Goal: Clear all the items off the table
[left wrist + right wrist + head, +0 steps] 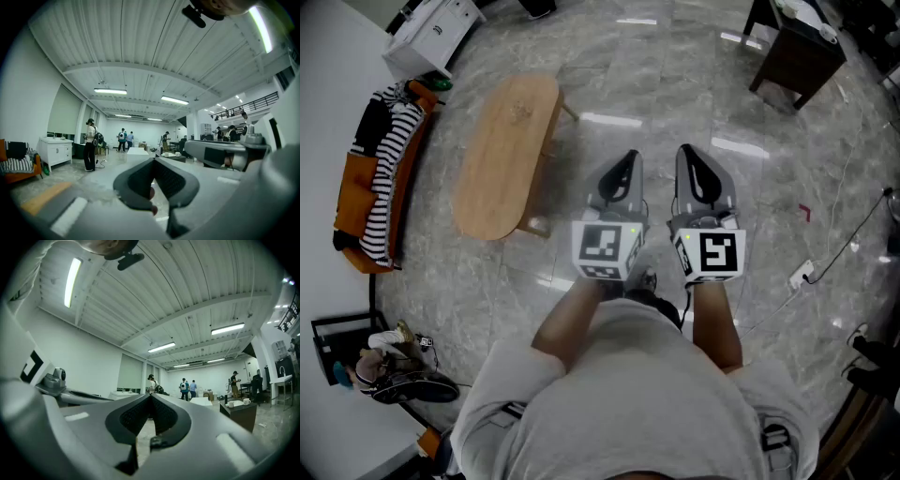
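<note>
The oval wooden table [506, 150] stands on the marble floor ahead and to the left of me, and I see nothing on its top. A corner of the wooden table [40, 199] shows low at the left of the left gripper view. I hold both grippers side by side at chest height, off the table's right end. My left gripper [621, 165] is shut, its tips meeting with nothing between them [153, 160]. My right gripper [692, 159] is likewise shut and empty [151, 395]. Both point level across the room.
An orange sofa [370, 192] with striped clothes sits left of the table. A white cabinet [431, 33] stands at the far left, a dark low table [797, 52] with cups [245, 401] at the far right. Cables and a plug strip [802, 275] lie on the floor. Several people [90, 143] stand far off.
</note>
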### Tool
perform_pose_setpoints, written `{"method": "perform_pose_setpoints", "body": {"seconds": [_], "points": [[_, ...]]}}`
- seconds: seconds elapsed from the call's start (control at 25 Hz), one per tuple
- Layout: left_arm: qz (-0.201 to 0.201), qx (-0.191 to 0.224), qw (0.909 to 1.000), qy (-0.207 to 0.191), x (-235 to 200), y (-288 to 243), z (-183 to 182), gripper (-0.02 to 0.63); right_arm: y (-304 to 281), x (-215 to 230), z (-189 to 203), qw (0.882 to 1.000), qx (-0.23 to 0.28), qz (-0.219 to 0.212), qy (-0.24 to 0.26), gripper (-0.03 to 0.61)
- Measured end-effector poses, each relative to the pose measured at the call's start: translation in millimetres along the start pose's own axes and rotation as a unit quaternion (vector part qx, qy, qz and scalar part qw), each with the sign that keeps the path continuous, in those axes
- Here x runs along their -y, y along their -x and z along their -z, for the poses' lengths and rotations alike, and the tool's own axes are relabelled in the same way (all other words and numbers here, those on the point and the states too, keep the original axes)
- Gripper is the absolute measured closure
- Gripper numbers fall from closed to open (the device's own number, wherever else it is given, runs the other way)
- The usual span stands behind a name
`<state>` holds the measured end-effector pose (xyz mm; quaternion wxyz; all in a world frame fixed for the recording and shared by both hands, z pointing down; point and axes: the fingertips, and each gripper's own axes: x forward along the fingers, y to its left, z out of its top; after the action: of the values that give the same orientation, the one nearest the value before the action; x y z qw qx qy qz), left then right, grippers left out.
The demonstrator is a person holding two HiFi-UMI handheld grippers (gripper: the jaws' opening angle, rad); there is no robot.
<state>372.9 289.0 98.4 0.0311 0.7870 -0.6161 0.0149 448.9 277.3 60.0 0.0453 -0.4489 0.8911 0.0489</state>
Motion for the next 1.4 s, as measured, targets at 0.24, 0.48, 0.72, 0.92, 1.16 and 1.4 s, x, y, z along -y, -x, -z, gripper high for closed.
{"method": "perform_pose_setpoints", "body": {"seconds": [0.24, 0.48, 0.72, 0.92, 1.16, 1.4], "points": [[-0.016, 0.007, 0.9998, -0.005, -31, -3, 0, 0.594, -22, -20, 9, 1.000, -0.004, -0.014, 0.008, 0.572], [-0.025, 0.001, 0.9997, 0.004, -53, 2, 10, 0.594, -35, -37, 20, 1.000, -0.016, -0.024, 0.001, 0.572], [-0.038, -0.011, 0.9992, 0.009, -85, 3, 17, 0.594, -62, -54, 31, 0.999, -0.023, -0.029, -0.013, 0.572], [-0.052, -0.014, 0.9985, 0.010, -120, 5, 20, 0.594, -88, -78, 43, 0.999, -0.029, -0.039, -0.025, 0.572], [-0.068, -0.010, 0.9976, 0.008, -166, 10, 18, 0.594, -126, -114, 43, 0.998, -0.019, -0.060, -0.022, 0.572], [-0.115, -0.004, 0.9934, 0.009, -234, 32, 14, 0.594, -168, -176, 47, 0.993, -0.018, -0.113, -0.026, 0.572]]}}
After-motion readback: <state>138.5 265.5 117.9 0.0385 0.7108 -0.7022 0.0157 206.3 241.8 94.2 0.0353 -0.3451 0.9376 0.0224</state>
